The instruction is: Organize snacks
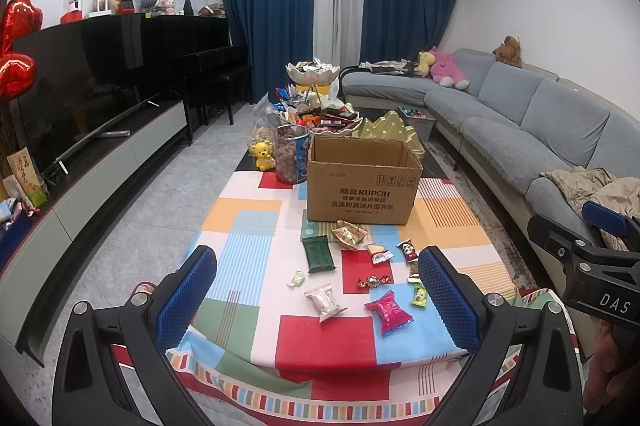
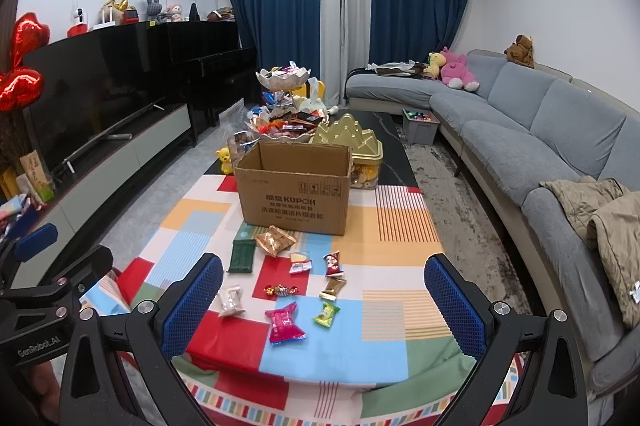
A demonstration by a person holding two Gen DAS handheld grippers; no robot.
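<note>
Snacks [image 1: 388,310] lie before cardboard box [image 1: 362,181]; both tongs [image 1: 320,302] [image 2: 324,306] apart, holding nothing

Box: open brown cardboard box [image 1: 362,181], upright on the patchwork surface [image 1: 248,226], flaps up.
Snacks: scattered loose in front of the box, well apart.
Green bar [image 1: 318,254]: flat, lengthwise.
Gold pack [image 1: 349,234]: crumpled, just before the box.
Pink pack [image 1: 388,312]: nearest edge.
White pack [image 1: 325,302]: beside pink, tilted.
Foil candy [image 2: 281,290]: centre.
</note>
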